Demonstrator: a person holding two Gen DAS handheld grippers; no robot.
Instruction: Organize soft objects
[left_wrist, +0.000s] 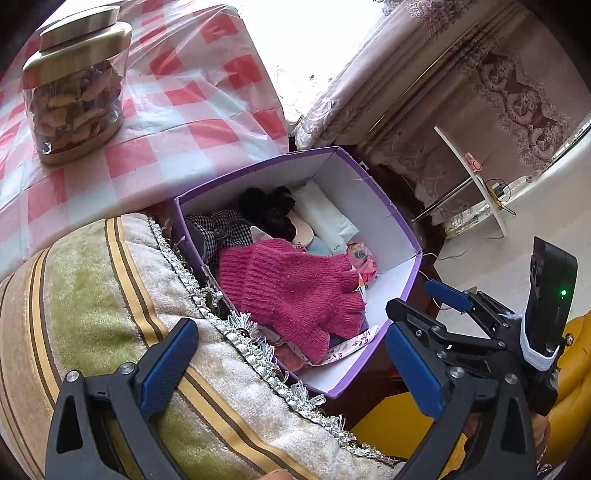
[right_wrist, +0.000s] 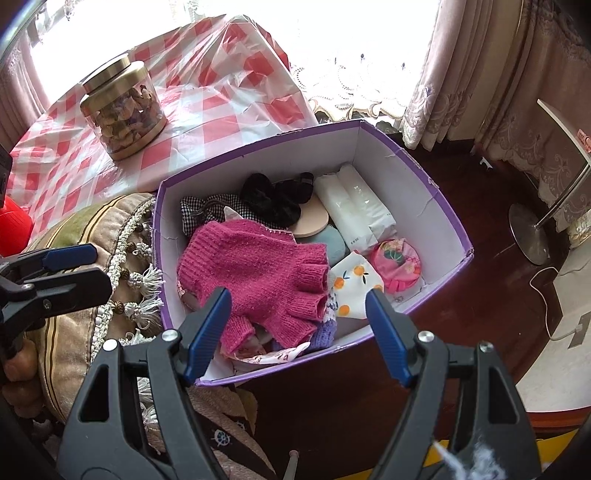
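Observation:
A purple box (right_wrist: 406, 192) with white inner walls holds soft things: pink knitted fingerless gloves (right_wrist: 258, 273) on top, a black scrunchie (right_wrist: 266, 199), a white tissue pack (right_wrist: 354, 210), an orange-print cloth (right_wrist: 354, 284) and a pink floral pouch (right_wrist: 399, 262). My right gripper (right_wrist: 299, 332) hangs open just above the box's near edge, gripping nothing. My left gripper (left_wrist: 291, 369) is open wide over the cushion edge beside the box (left_wrist: 369, 206), nothing between its fingers. The gloves (left_wrist: 295, 284) lie ahead of it. Each gripper shows in the other's view: right (left_wrist: 424, 306), left (right_wrist: 81, 269).
A tasselled striped cushion (left_wrist: 110, 295) presses against the box's left side. Behind it, a table with a red-checked cloth (right_wrist: 221, 110) carries a gold-lidded jar (right_wrist: 125, 107). Dark wood floor (right_wrist: 480, 277), a metal stand base (right_wrist: 528, 236), cables and curtains lie to the right.

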